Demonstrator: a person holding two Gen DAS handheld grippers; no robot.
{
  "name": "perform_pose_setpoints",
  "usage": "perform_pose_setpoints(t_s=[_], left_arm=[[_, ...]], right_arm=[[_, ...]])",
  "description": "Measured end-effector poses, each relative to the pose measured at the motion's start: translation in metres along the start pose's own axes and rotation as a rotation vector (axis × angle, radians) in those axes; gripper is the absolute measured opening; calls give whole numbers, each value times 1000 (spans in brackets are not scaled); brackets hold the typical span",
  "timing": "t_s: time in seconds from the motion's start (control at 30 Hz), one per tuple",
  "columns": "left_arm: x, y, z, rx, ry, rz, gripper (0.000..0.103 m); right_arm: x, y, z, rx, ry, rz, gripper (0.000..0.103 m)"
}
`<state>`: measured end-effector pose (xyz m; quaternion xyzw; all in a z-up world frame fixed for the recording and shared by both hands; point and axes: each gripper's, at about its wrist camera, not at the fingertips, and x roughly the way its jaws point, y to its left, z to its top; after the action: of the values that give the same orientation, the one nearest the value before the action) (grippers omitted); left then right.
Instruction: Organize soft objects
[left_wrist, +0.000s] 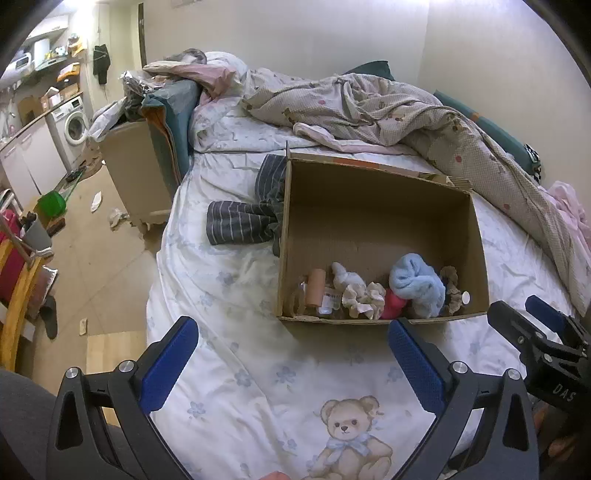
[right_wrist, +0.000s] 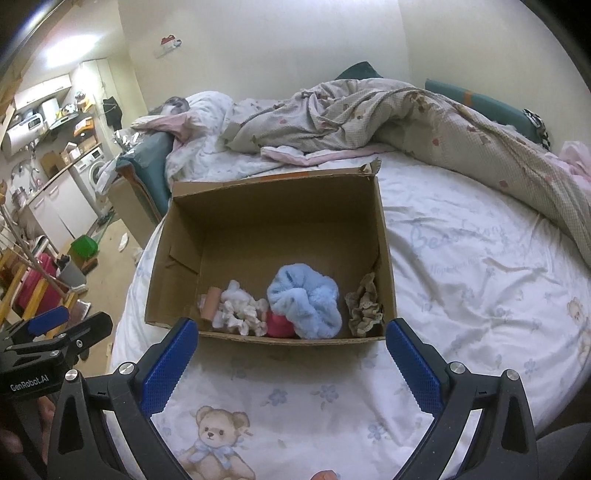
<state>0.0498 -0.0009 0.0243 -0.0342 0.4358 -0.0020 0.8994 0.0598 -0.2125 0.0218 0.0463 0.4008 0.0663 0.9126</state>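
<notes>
An open cardboard box (left_wrist: 476, 229) (right_wrist: 384, 236) stands on the bed. Along its near wall lie a fluffy light blue scrunchie (left_wrist: 417, 284) (right_wrist: 303, 299), a cream scrunchie (left_wrist: 364, 299) (right_wrist: 240, 314), a pink-red soft thing (left_wrist: 393, 304) (right_wrist: 279, 325), a beige lace scrunchie (right_wrist: 365, 306), a peach tube (left_wrist: 316, 286) and a small bottle (left_wrist: 330, 301). A dark striped garment (left_wrist: 243, 218) lies on the sheet left of the box. My left gripper (left_wrist: 291, 354) is open and empty, just short of the box's near left corner. My right gripper (right_wrist: 291, 358) is open and empty, before the box's near wall.
The bed sheet (left_wrist: 240, 373) is white with a teddy bear print (right_wrist: 218, 439). A crumpled beige quilt (left_wrist: 388, 107) (right_wrist: 406, 114) lies behind and right of the box. Left of the bed are floor (left_wrist: 99, 258), a wooden chair (left_wrist: 14, 295) and a washing machine (left_wrist: 74, 125).
</notes>
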Motion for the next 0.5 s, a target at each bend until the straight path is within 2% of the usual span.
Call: perform_pose_setpoints(t_s=[0.5], left_arm=[[1, 1, 0, -3, 4, -4, 103]], right_arm=[[1, 1, -2, -1, 6, -2, 103]])
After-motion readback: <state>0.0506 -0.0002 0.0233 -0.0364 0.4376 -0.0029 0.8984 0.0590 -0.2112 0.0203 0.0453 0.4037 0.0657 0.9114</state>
